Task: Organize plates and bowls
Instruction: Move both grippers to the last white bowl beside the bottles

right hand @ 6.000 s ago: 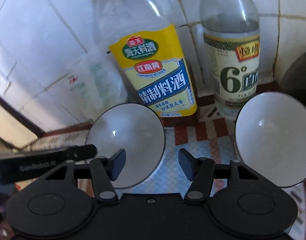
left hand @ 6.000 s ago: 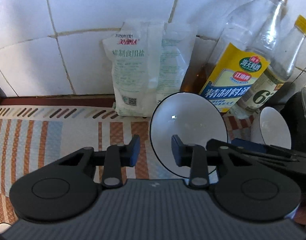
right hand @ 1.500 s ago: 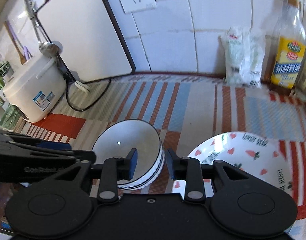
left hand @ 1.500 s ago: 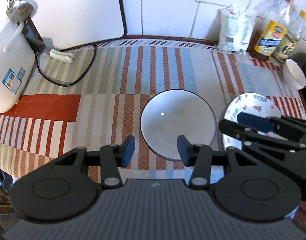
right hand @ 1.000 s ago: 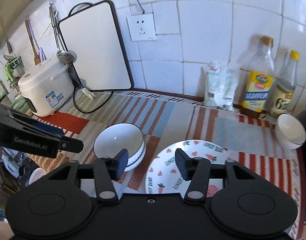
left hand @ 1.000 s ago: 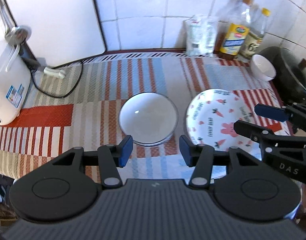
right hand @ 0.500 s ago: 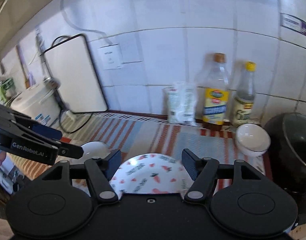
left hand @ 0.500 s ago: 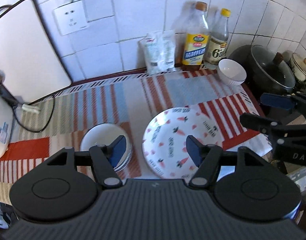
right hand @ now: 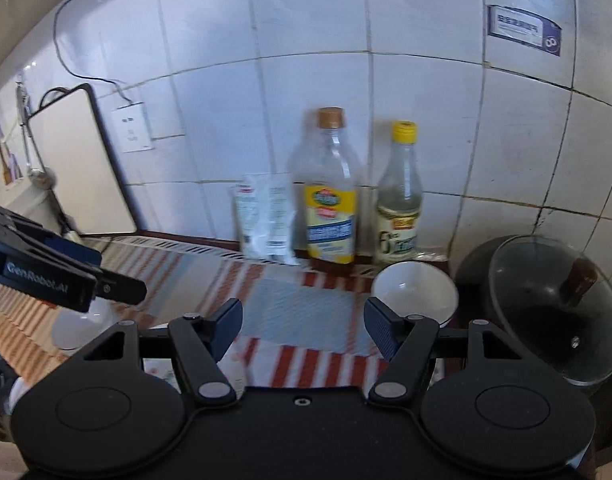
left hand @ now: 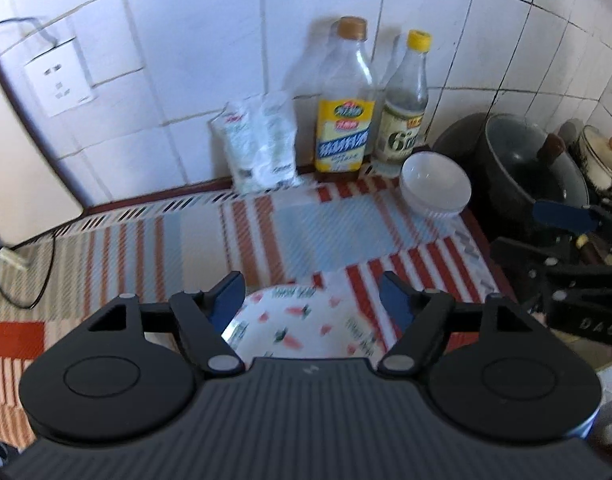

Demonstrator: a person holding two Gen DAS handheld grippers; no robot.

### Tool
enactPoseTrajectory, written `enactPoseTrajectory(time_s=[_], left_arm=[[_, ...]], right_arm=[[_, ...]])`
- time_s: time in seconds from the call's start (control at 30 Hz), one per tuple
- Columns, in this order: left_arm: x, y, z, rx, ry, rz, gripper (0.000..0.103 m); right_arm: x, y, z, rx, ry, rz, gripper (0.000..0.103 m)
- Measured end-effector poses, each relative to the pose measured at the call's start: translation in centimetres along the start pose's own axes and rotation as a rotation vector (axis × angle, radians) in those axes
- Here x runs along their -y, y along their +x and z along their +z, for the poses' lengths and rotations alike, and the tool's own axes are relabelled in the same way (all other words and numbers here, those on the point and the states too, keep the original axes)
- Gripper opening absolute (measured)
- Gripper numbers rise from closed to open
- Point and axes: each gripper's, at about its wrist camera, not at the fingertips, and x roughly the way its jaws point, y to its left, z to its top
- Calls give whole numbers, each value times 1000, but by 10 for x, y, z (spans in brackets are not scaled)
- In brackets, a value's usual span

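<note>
**Both jaws empty above the striped desk**

My left gripper (left hand: 309, 296) has its jaws apart and opening, with nothing between the pads; they hang over the near part of the desk. Seen through the gap is the patterned plate (left hand: 302, 324), white with small carrot and heart prints, lying flat on the striped cloth (left hand: 306, 228) close to the near edge.

My right gripper (right hand: 302, 322) also has its jaws apart and holds nothing; through its gap I see only cloth. In its view a stack of white bowls with a dark rim (right hand: 72, 326) sits at the left, partly behind the other gripper, though blur keeps me from counting them.

Farther out, at the far right of the desk, stand the small white bowls (left hand: 435, 188), nested one in another, just beside a dark pan with a glass lid (left hand: 533, 164). Behind them, against the tiled wall, are a yellow-capped bottle (left hand: 405, 100), a larger bottle with a yellow label (left hand: 345, 108) and, left of that, a white bag (left hand: 264, 144). A wall socket (left hand: 60, 76) and a white board (right hand: 80, 164) leaning on the wall occupy the far left.
</note>
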Motion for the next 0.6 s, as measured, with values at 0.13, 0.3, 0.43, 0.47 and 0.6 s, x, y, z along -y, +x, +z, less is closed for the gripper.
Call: enactPoseTrajectory(time_s=[0.13,0.3,0.43,0.47,0.6], left_arm=[[19,22,15,57,4,-19,83],[34,53,32,51,-12,-36,84],[48,80,44,47,-5,-46,84],[53,88,46,47,0,-47,84],[69,119,56,24,20,-73,84]], right_arm=[[25,21,-4,10,11,-31,72],[46,49,-18,-1,27,-82,72],[58,66,-30,-27,35,-97,72],[61,71,-33,-39,35,-99,73],[70,95,-46,-83,31,-121,73]])
